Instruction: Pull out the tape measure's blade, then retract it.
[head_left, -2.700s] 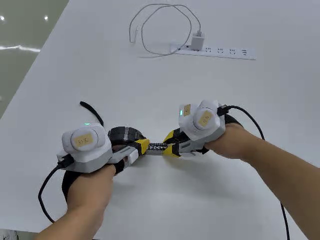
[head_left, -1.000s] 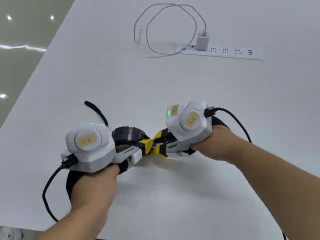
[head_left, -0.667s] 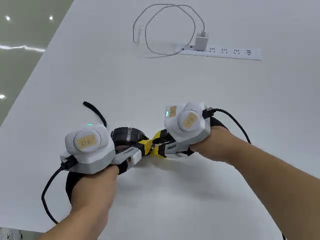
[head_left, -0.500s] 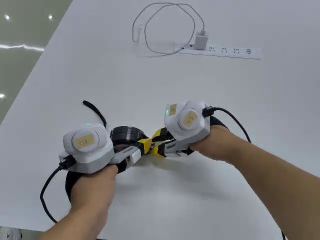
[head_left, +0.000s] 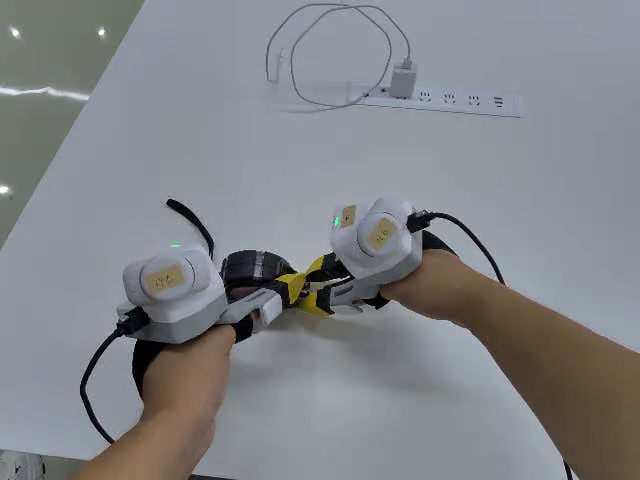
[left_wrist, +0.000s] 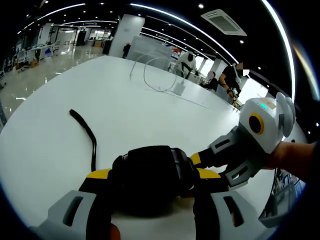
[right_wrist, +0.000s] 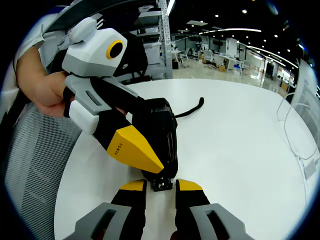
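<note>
A black round tape measure (head_left: 250, 268) rests on the white table (head_left: 180, 140), and my left gripper (head_left: 275, 298) is shut on its case (left_wrist: 145, 162). My right gripper (head_left: 315, 288) comes in from the right and meets it tip to tip. In the right gripper view the blade's small black end hook (right_wrist: 161, 185) sits between the yellow-tipped fingers (right_wrist: 134, 187), right against the case (right_wrist: 160, 132). No stretch of blade shows between hook and case. The right gripper (right_wrist: 161, 189) is shut on the hook.
The tape measure's black wrist strap (head_left: 188, 222) trails toward the table's left edge. At the far side lie a white power strip (head_left: 450, 101), a plugged-in charger (head_left: 402, 78) and its looped white cable (head_left: 300, 50). Black gripper cables hang by both wrists.
The right gripper has moved left to the case, and the short stretch of blade that showed between the grippers has gone back in. The left gripper has held still on the case.
</note>
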